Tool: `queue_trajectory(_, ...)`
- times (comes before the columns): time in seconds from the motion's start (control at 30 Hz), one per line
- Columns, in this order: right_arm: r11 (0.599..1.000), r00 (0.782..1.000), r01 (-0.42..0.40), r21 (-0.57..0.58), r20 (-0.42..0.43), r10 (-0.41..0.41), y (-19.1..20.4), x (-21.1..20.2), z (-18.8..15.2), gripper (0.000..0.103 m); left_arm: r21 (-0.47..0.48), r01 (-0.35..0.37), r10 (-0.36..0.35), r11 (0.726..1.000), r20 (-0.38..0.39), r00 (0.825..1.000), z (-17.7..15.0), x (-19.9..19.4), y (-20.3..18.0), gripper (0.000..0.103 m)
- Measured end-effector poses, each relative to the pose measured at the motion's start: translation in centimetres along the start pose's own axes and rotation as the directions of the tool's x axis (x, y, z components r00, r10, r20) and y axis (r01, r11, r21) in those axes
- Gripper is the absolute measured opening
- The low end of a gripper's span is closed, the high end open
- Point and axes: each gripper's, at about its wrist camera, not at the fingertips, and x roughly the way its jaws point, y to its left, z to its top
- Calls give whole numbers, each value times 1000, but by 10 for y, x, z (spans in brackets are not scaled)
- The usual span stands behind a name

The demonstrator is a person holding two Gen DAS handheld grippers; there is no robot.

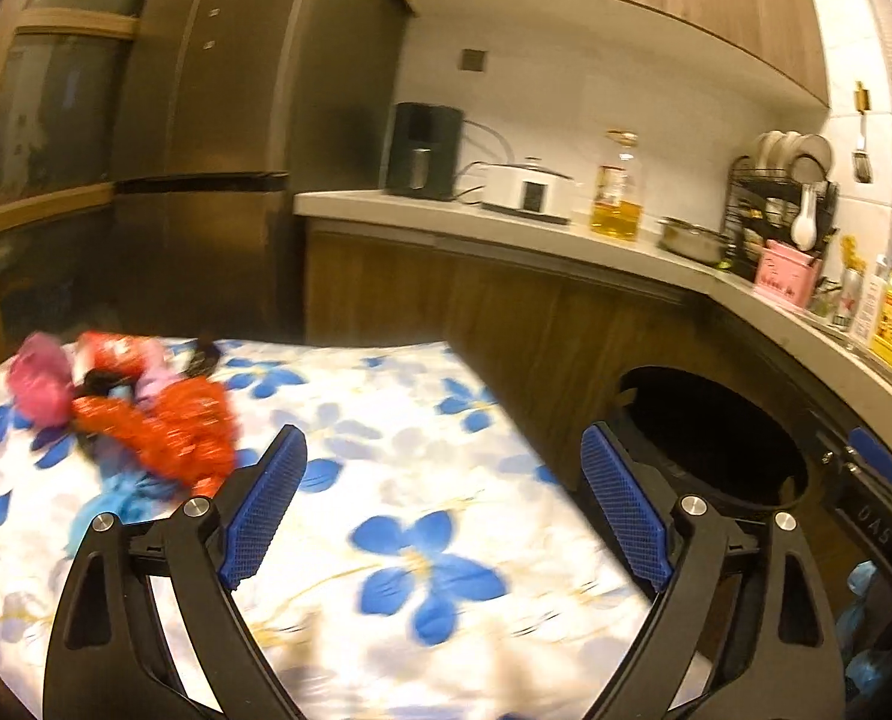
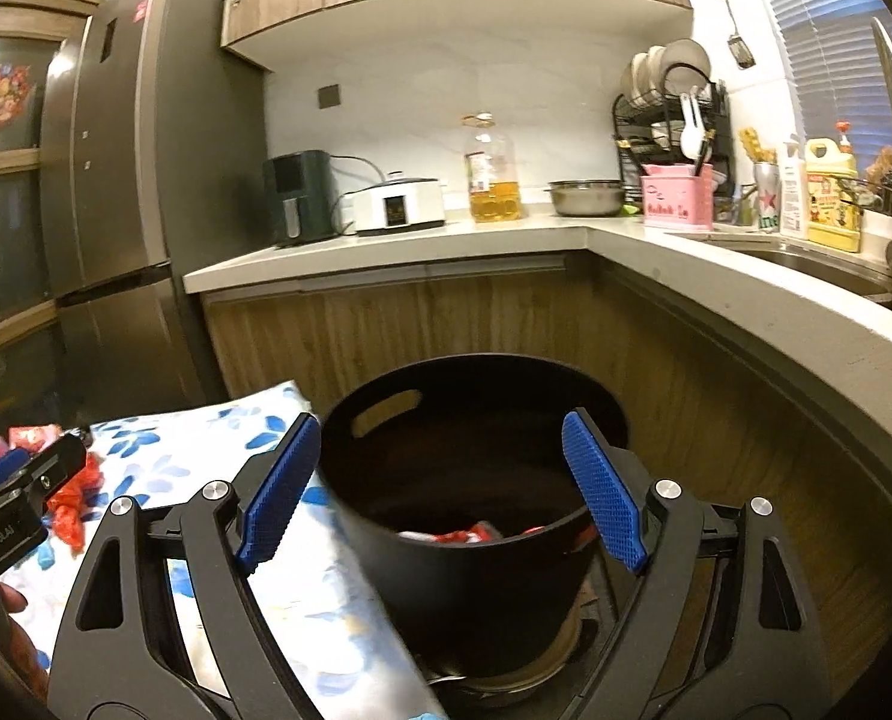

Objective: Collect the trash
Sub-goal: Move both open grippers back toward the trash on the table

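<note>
A pile of crumpled wrappers (image 1: 146,414), red, pink and blue, lies at the far left of a table with a blue-flowered cloth (image 1: 386,480). My left gripper (image 1: 443,468) is open and empty above the cloth, right of the pile. A black bin (image 2: 476,480) stands beside the table, below the counter; red and white wrappers (image 2: 464,536) lie inside it. My right gripper (image 2: 440,456) is open and empty over the bin's near rim. The bin also shows in the left wrist view (image 1: 716,432). The left gripper shows at the left edge of the right wrist view (image 2: 20,480).
An L-shaped counter (image 2: 386,246) carries an air fryer (image 2: 296,198), a white cooker (image 2: 398,204), an oil bottle (image 2: 491,174), a steel bowl (image 2: 587,197), a dish rack (image 2: 668,108) and bottles by the sink. A tall fridge (image 2: 128,150) stands at the left.
</note>
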Motion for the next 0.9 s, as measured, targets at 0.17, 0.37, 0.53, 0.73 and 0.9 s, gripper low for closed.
queue_trajectory(0.17,998,999,-51,-25,-18,50,31,-1,-7,82,-31,-75,75,997,-14,997,-6,-10,35,95)
queue_trajectory(0.37,989,991,-127,-73,-40,124,76,-2,-18,82,-57,-181,182,982,6,983,-12,-31,78,97)
queue_trajectory(0.53,973,978,-203,-109,-67,196,116,1,-29,82,-86,-248,250,965,4,968,-17,-41,110,97)
queue_trajectory(0.73,936,951,-306,-173,-106,291,174,6,-47,82,-126,-308,311,943,0,950,-22,-53,143,97)
queue_trajectory(0.9,908,925,-372,-195,-159,344,215,20,-59,82,-139,-346,349,928,-8,937,-25,-56,164,97)
